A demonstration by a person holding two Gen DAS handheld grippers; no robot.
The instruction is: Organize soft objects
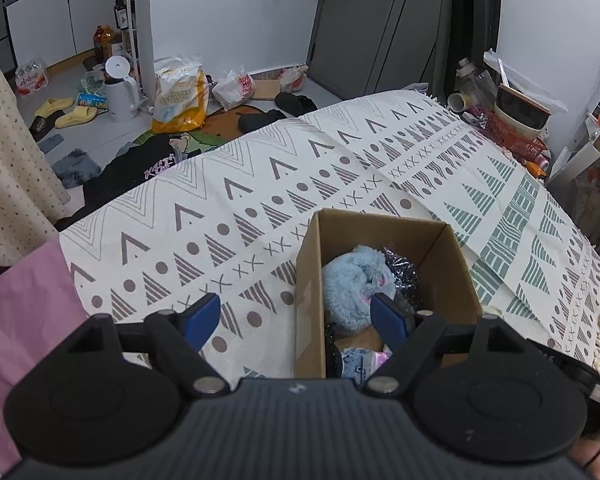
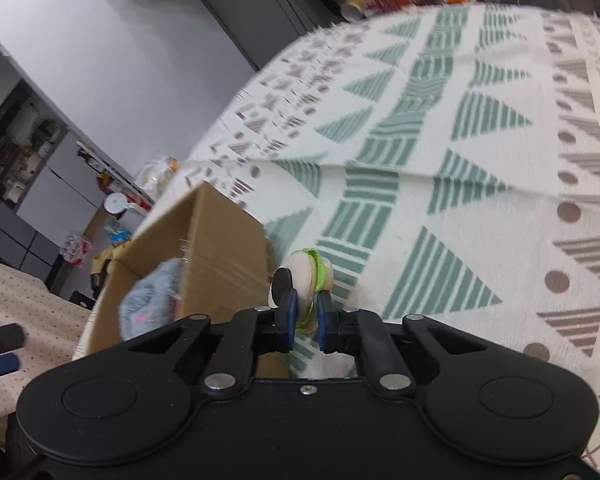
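**Rig looks: both handheld grippers**

Left gripper (image 1: 296, 318): matte black body, ribbed grey top plate w/ small pale logo mark. Two round black discs at the sides, triangular cut-outs in link arms, silver pivot pins. Fingers (image 1: 202, 318) w/ blue pads. Thin black cable at lower right edge.

Right gripper (image 2: 306, 316): same black build, discs, silver pins, one screw at centre of front edge. Blue-faced fingers (image 2: 290, 314).

A patterned cloth (image 1: 340, 168) covers the tabletop. On the floor far left lie yellow slippers (image 1: 66, 112), a white kettle (image 1: 120, 88) and a yellow bag (image 1: 180, 96). A red basket (image 1: 512, 136) sits far right.
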